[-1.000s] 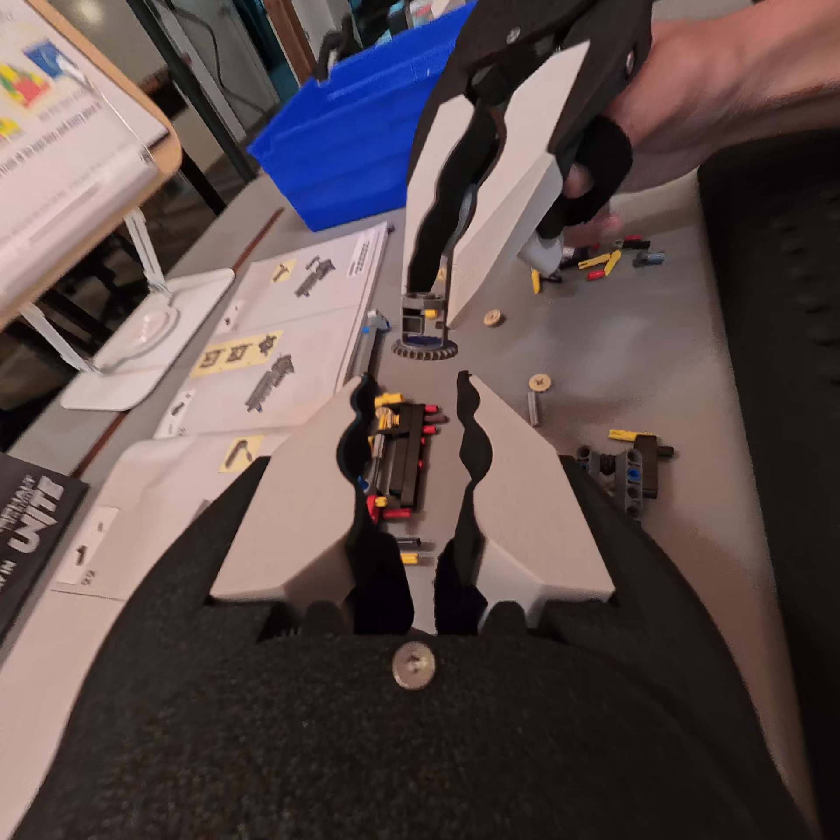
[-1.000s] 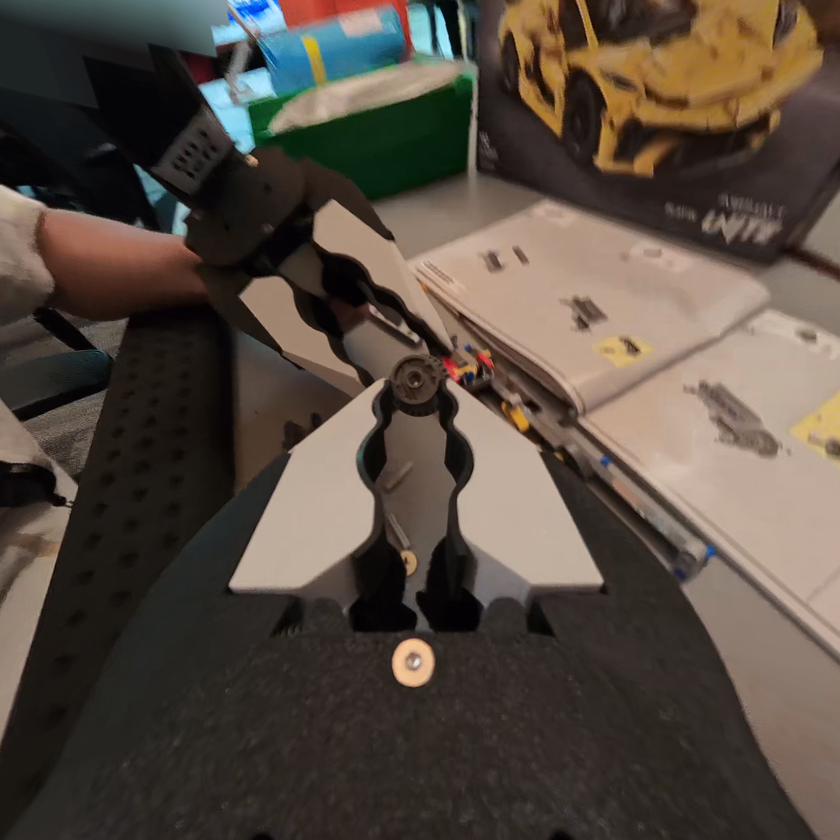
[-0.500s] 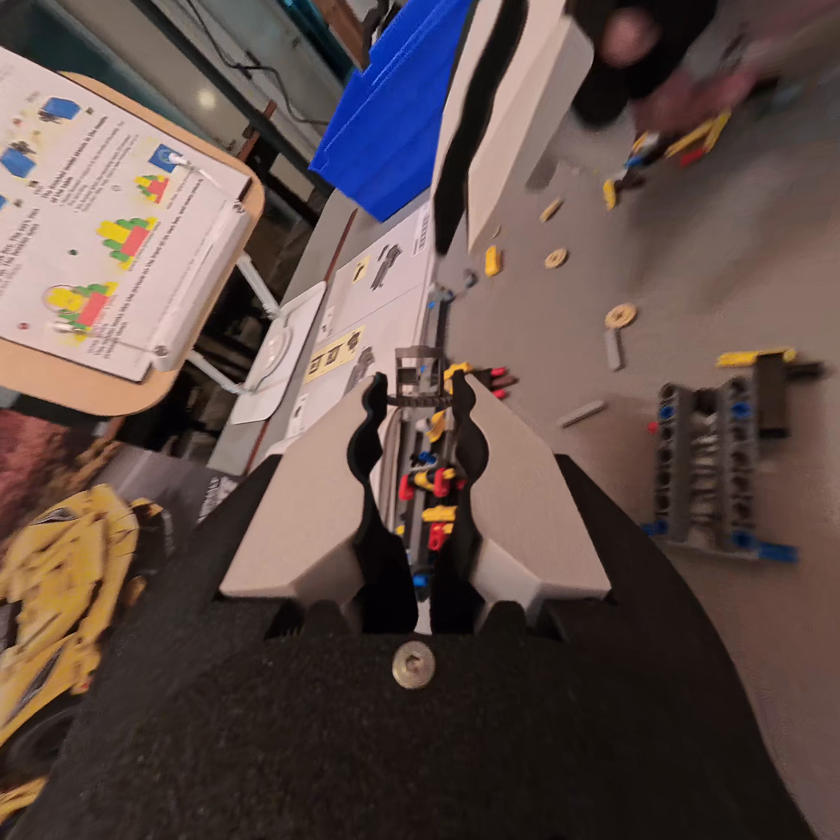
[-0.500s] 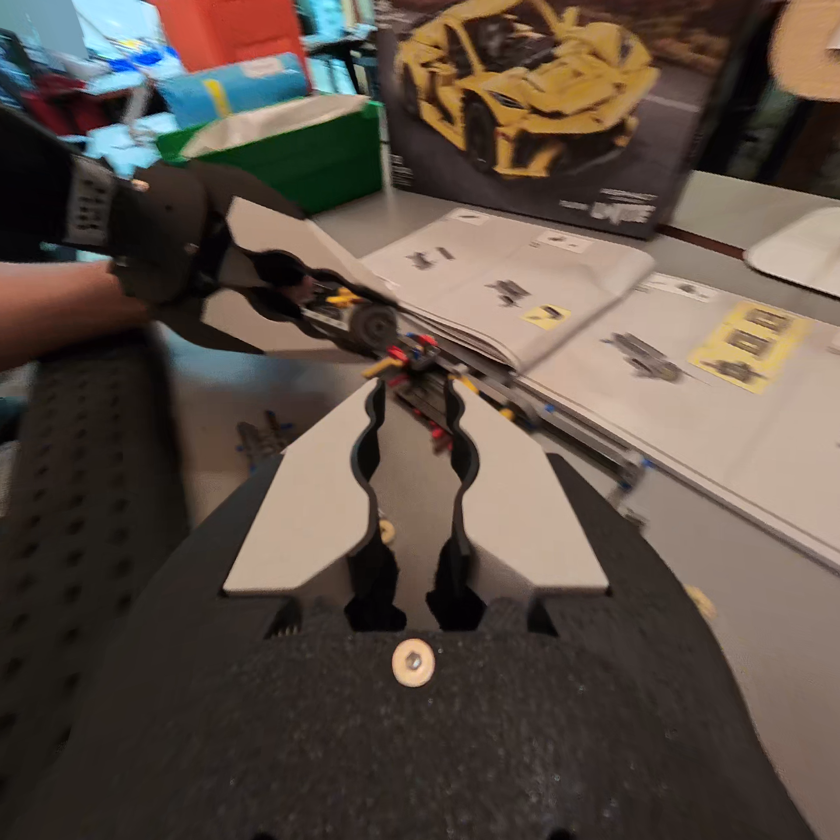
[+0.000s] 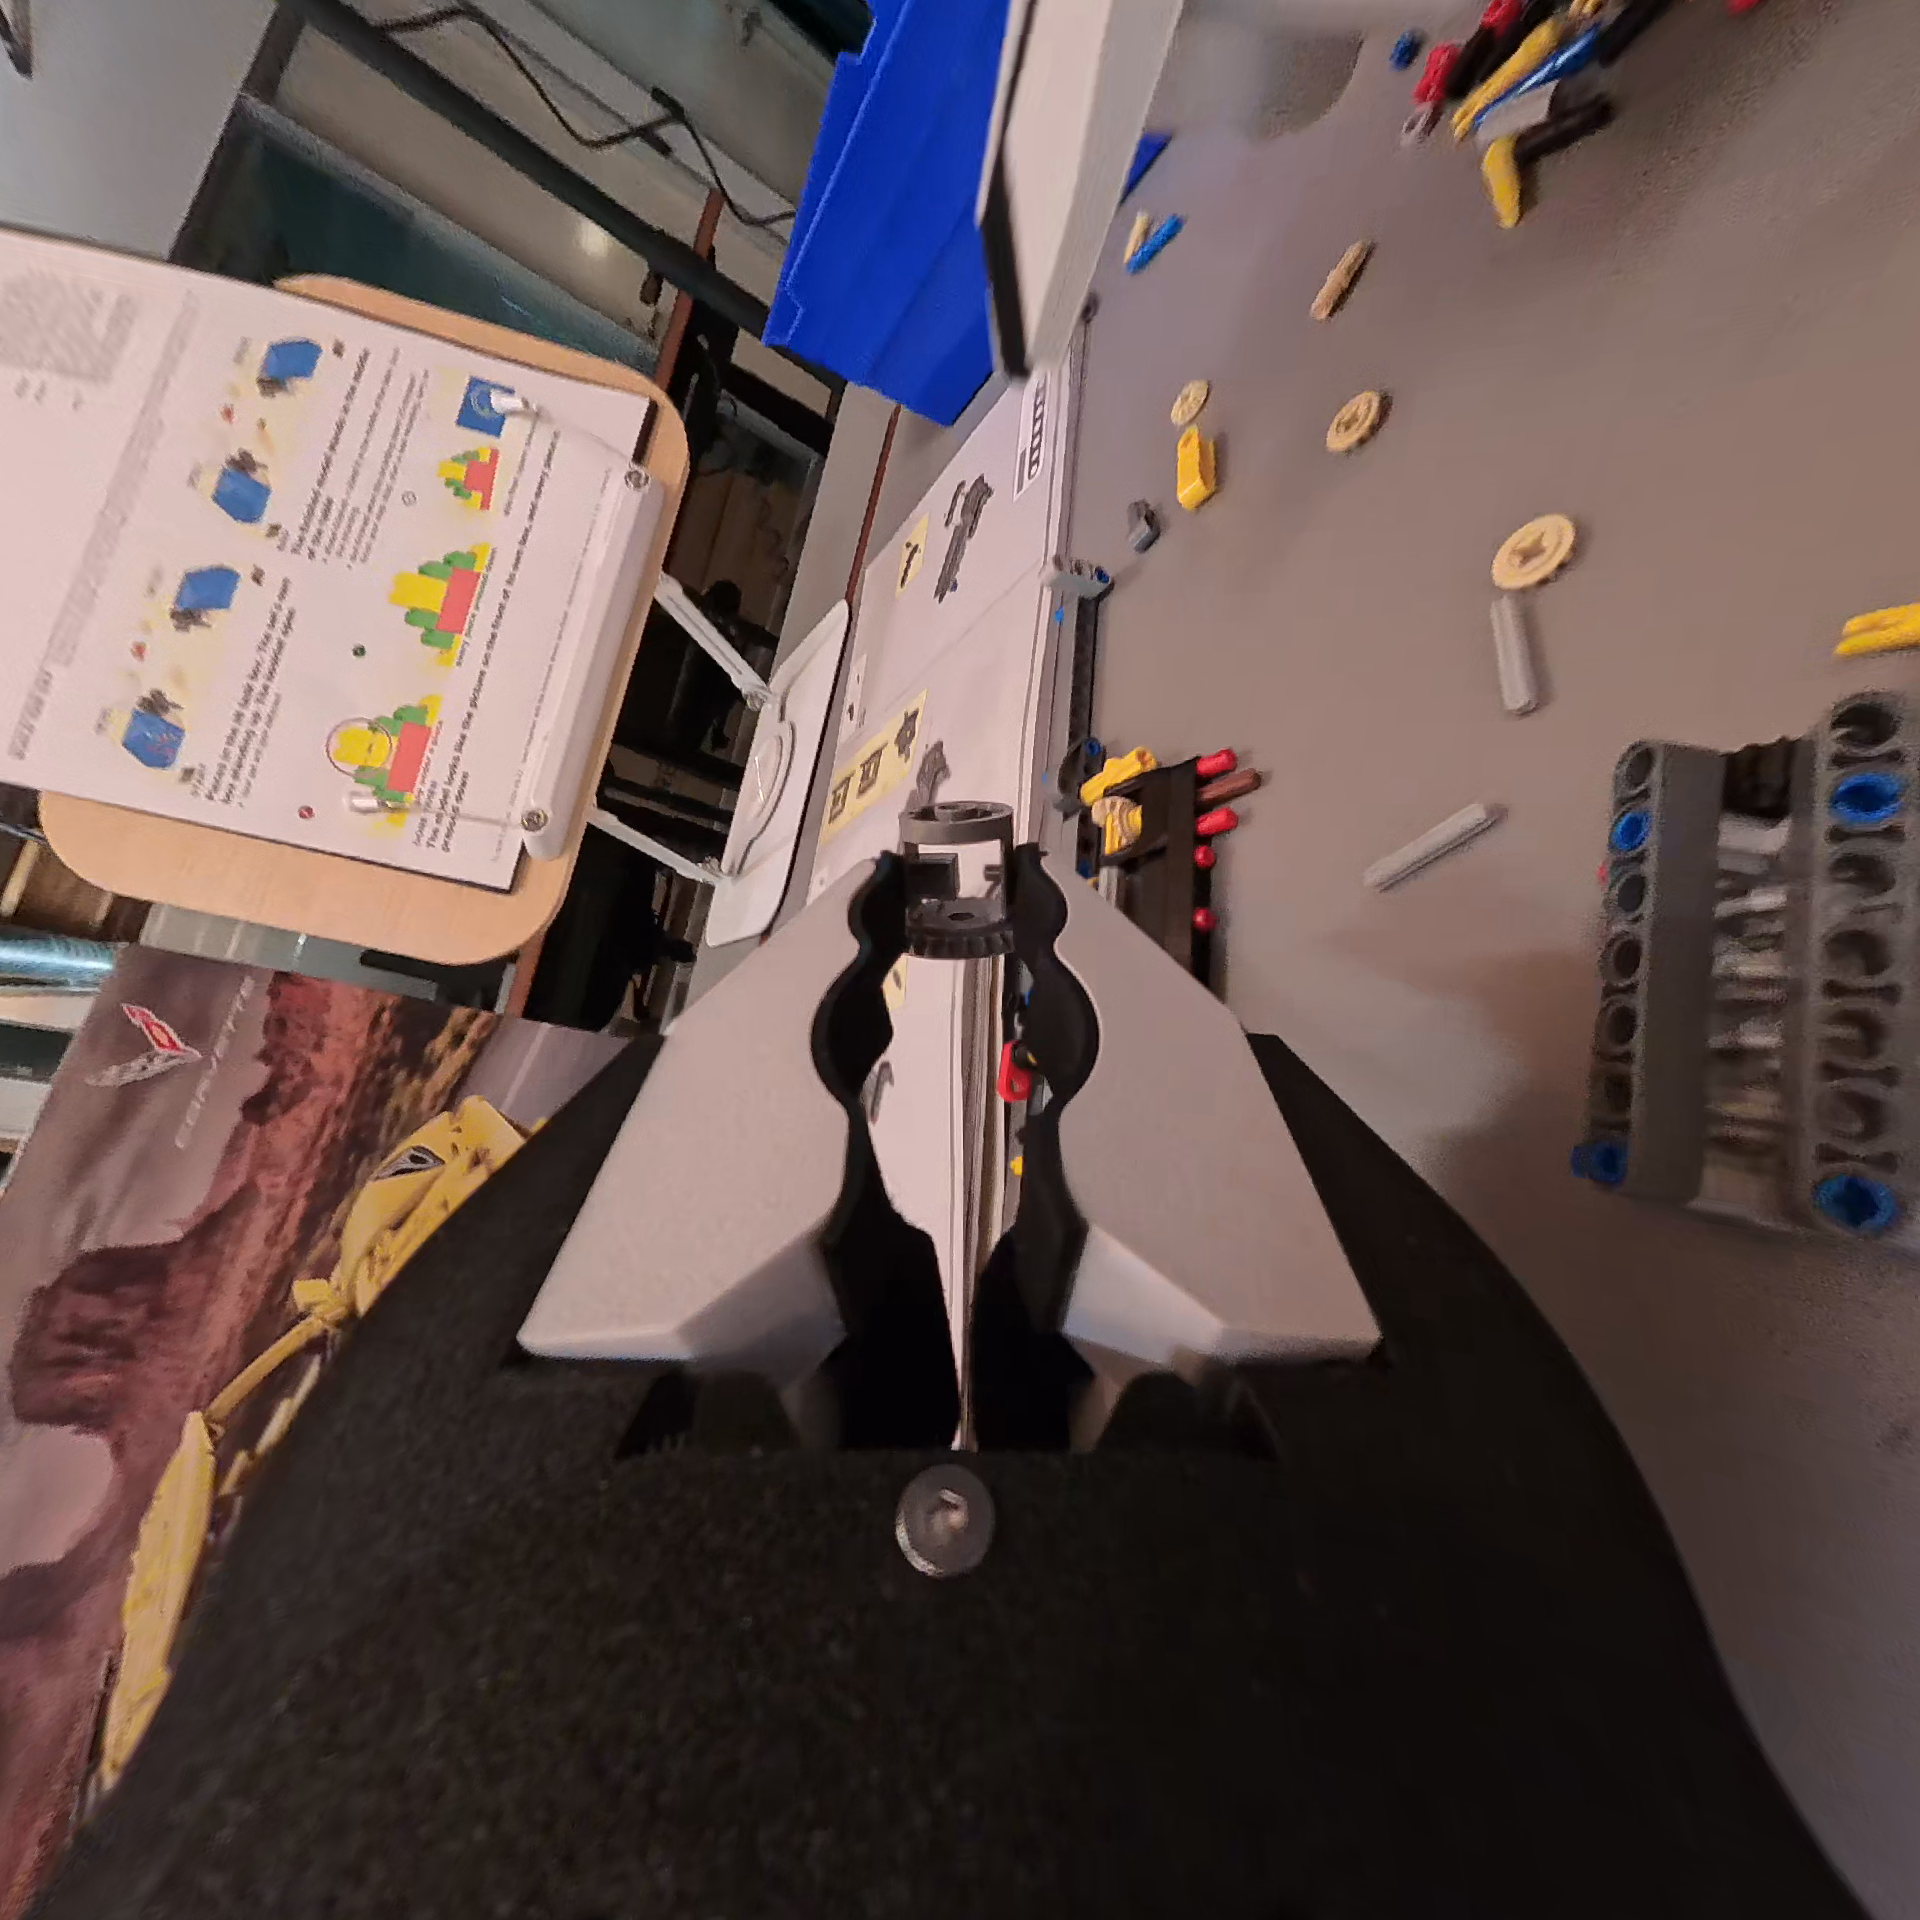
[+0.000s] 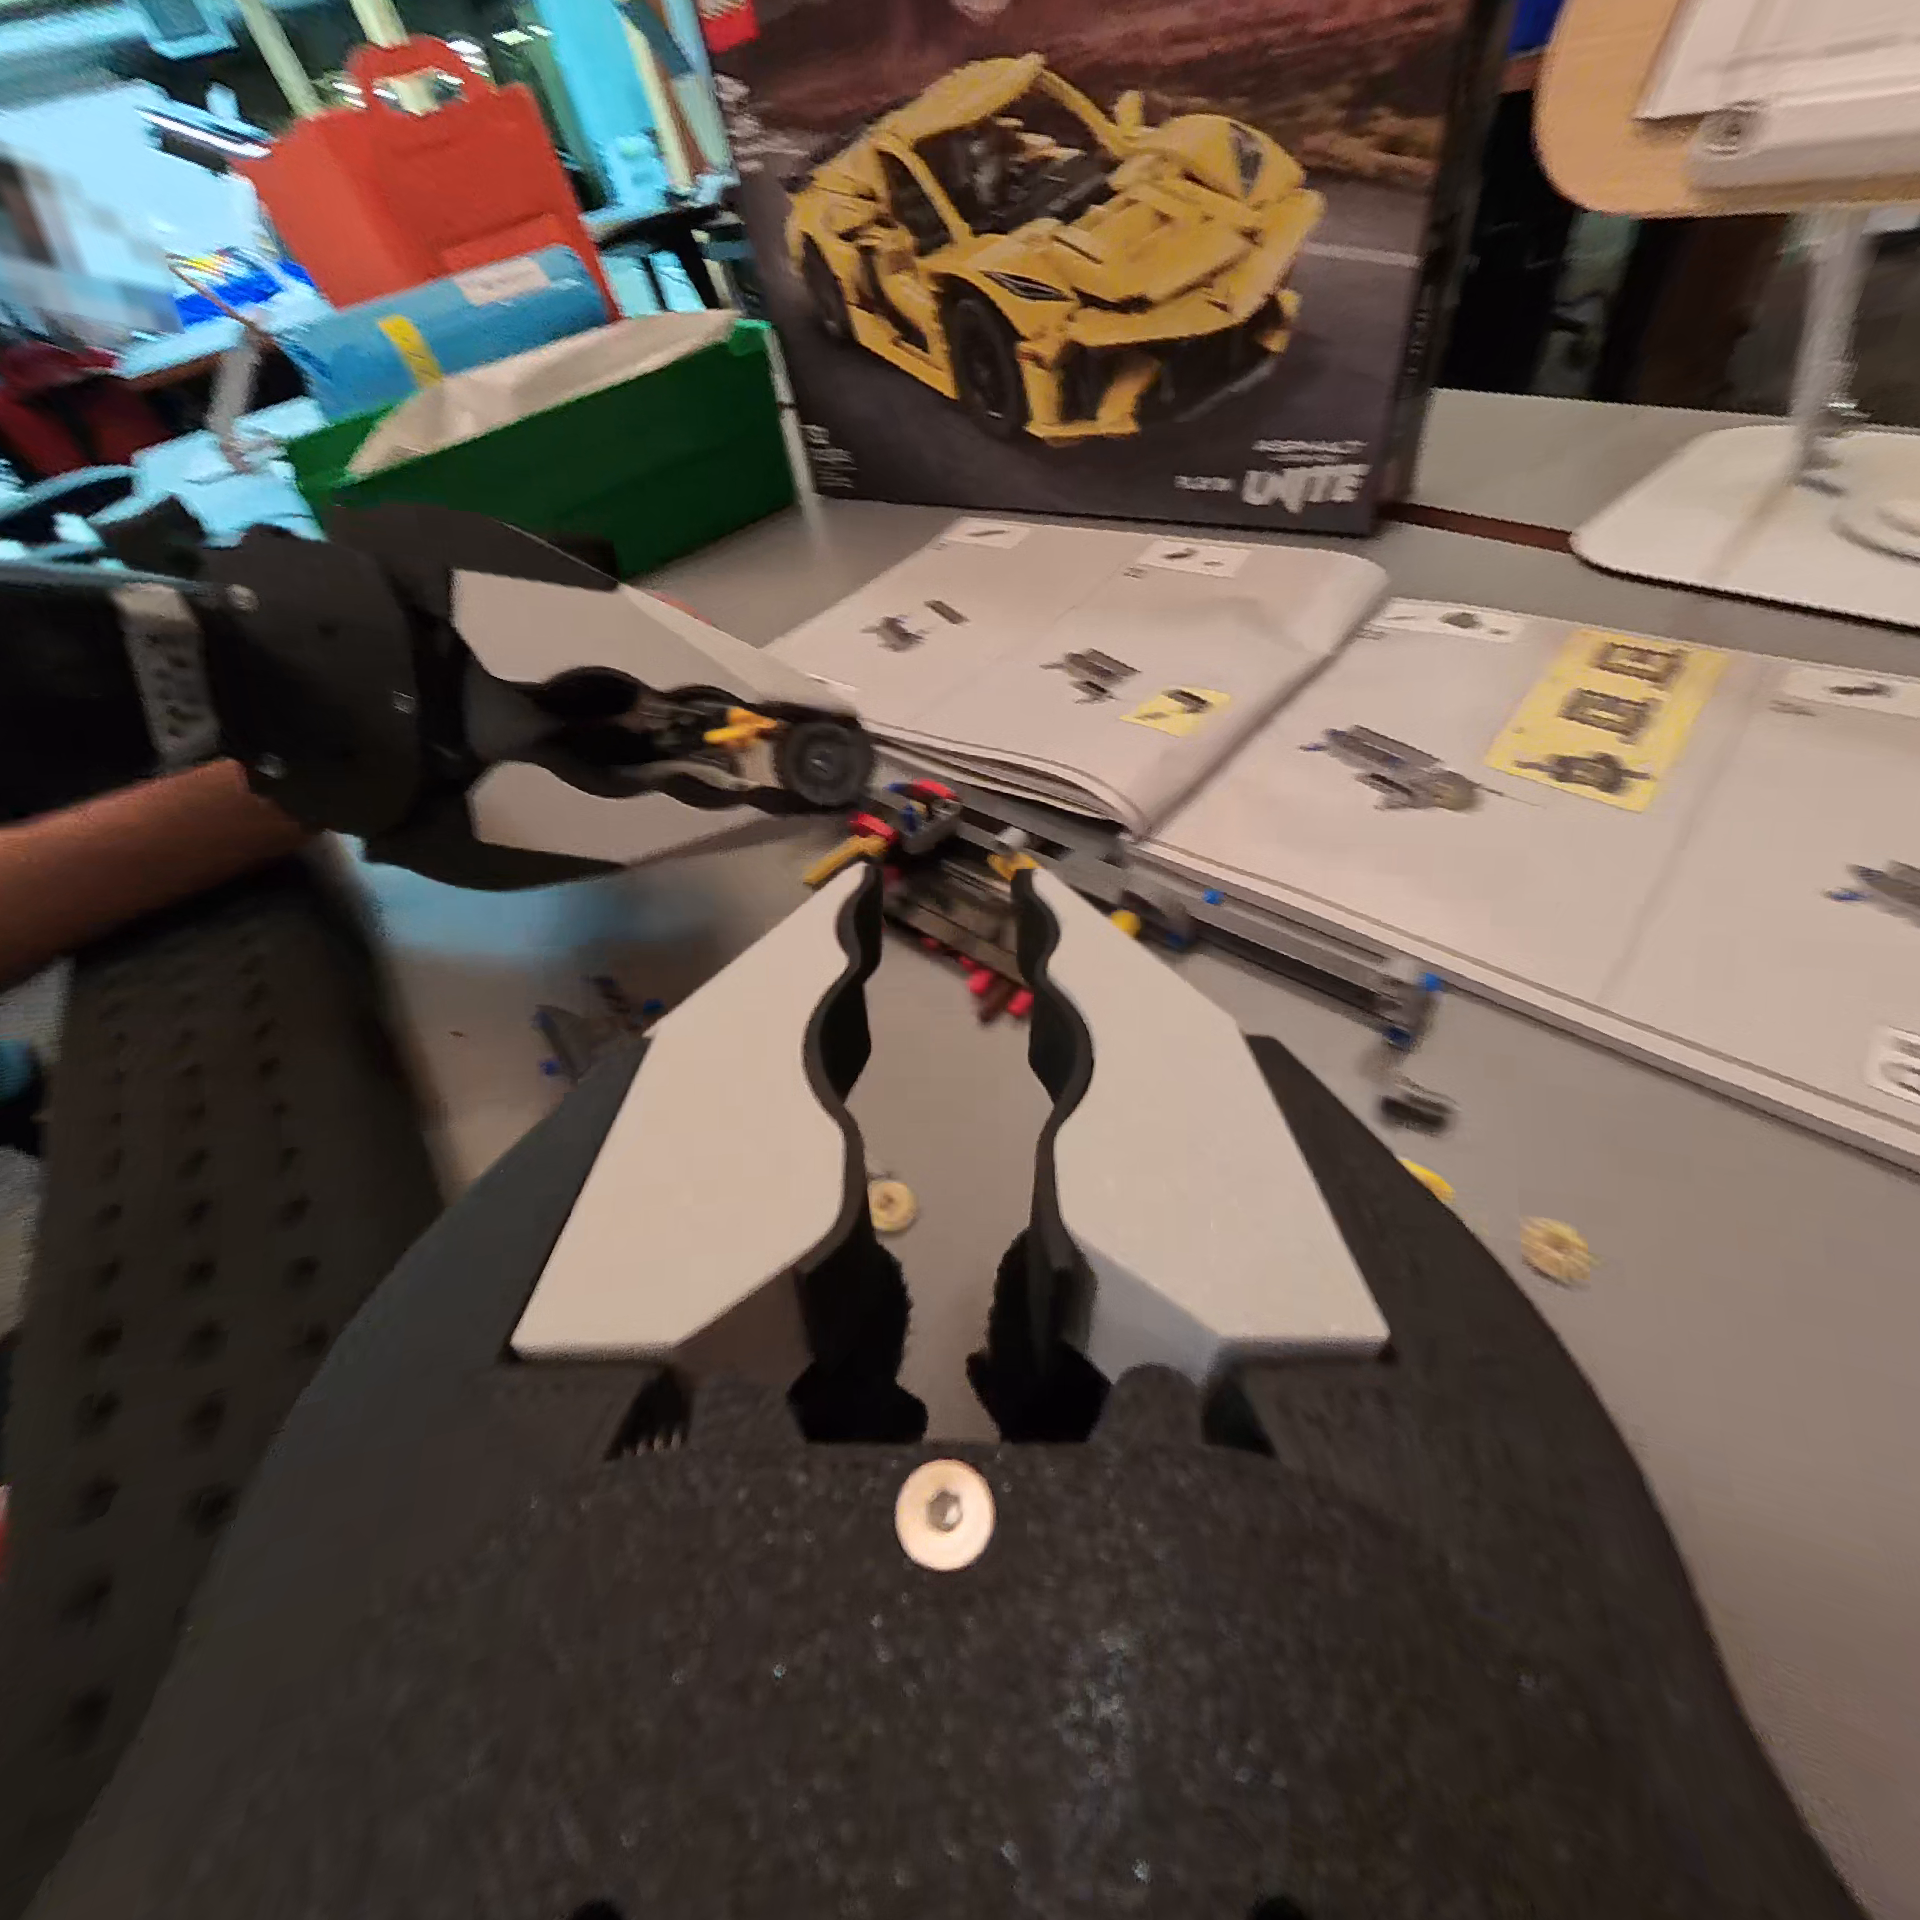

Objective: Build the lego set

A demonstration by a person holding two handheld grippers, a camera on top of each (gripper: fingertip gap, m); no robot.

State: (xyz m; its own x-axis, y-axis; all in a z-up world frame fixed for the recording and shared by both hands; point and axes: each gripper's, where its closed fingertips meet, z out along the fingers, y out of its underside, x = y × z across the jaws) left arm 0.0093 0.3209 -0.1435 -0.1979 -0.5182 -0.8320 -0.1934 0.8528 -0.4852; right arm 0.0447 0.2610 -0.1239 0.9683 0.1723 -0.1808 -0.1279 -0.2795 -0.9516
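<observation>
My left gripper (image 5: 956, 883) is shut on a dark grey gear piece (image 5: 954, 902), a toothed wheel with a small frame, and holds it above the open instruction booklet (image 5: 935, 665). In the right wrist view the left gripper (image 6: 831, 769) holds the gear piece (image 6: 826, 764) sideways at the left. My right gripper (image 6: 943, 888) is open and empty, just above a black lego assembly with red and yellow pins (image 6: 951, 914). That assembly also shows in the left wrist view (image 5: 1158, 831). One right finger (image 5: 1060, 177) shows at the top of the left wrist view.
A grey beam block with blue pins (image 5: 1756, 987) lies at the right. Tan discs (image 5: 1532, 551) and small loose parts (image 5: 1507, 104) dot the grey table (image 5: 1351, 1039). A blue bin (image 5: 883, 260), a car box (image 6: 1081, 260), a green bin (image 6: 561, 457) and a stand (image 6: 1766, 530) ring the table.
The gear piece passed from my right gripper to my left. The right gripper opened and drew back. The left gripper shut on the piece, lifted and rolled over the booklet.
</observation>
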